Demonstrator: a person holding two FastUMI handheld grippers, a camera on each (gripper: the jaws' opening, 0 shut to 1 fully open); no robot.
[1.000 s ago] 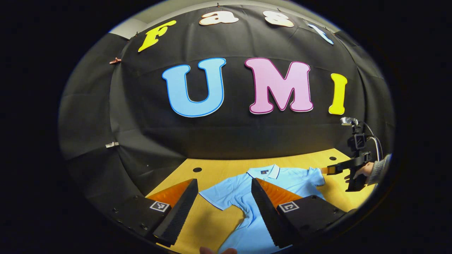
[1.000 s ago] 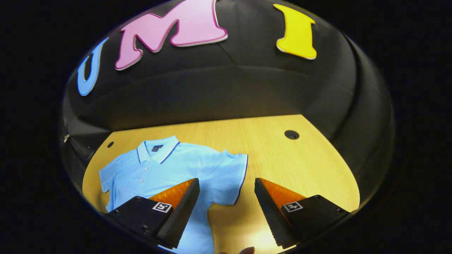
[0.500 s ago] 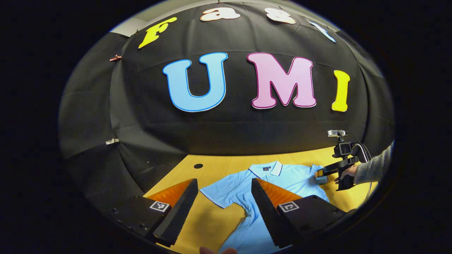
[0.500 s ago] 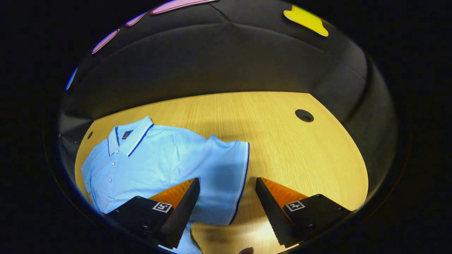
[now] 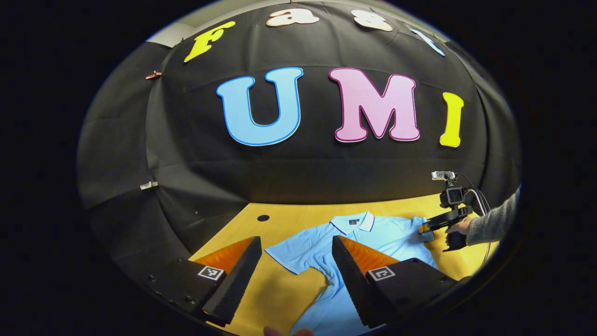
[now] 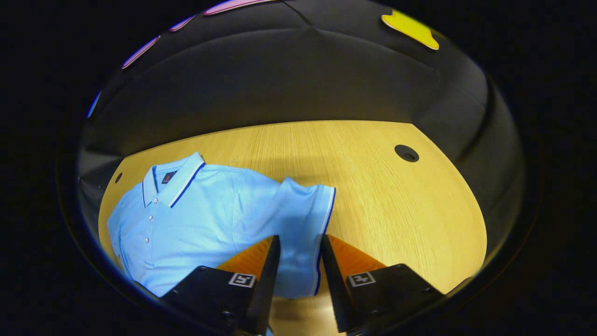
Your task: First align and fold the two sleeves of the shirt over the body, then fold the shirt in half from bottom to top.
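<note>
While the left hand-held gripper [image 5: 294,275] gapes, the right [image 6: 298,275] narrows astride the shirt's sleeve [image 6: 303,219].

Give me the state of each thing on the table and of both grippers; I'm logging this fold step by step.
shirt: flat on the table, front up, collar toward the wall, nothing folded yet.
right sleeve: spread out to the side, its hem between the right gripper's fingers.
left sleeve: spread flat, untouched.
right gripper: fingers narrowed around the sleeve hem, full contact unclear.
left gripper: open, above the left sleeve.
table: bare wood beside the shirt.
</note>
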